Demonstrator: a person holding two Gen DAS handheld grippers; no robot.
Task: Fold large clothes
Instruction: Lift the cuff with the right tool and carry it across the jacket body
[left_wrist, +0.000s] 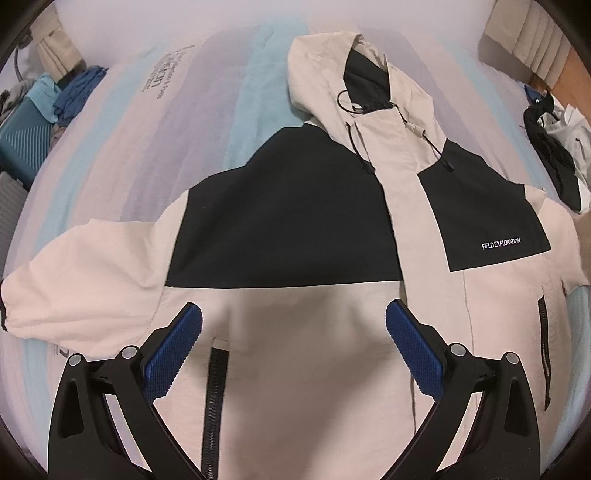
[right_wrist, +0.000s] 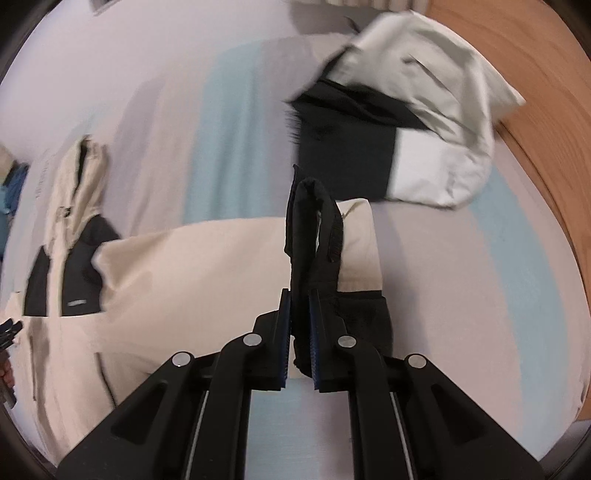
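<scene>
A beige and black hooded jacket (left_wrist: 295, 221) lies face up on the striped bed sheet (left_wrist: 207, 122), hood toward the far end. My left gripper (left_wrist: 293, 317) hangs open above its beige lower front, with nothing between the blue pads (left_wrist: 173, 350). In the right wrist view my right gripper (right_wrist: 300, 295) is shut on the black cuff (right_wrist: 310, 229) of the jacket's beige sleeve (right_wrist: 207, 266), lifted off the sheet. The jacket's body (right_wrist: 66, 258) lies at the left of that view.
A second black and white garment (right_wrist: 406, 122) lies bunched near the bed's far right, beside the wooden floor (right_wrist: 535, 74). Blue clothes and a teal case (left_wrist: 33, 122) sit at the left edge. A hand (right_wrist: 7, 365) shows at the far left.
</scene>
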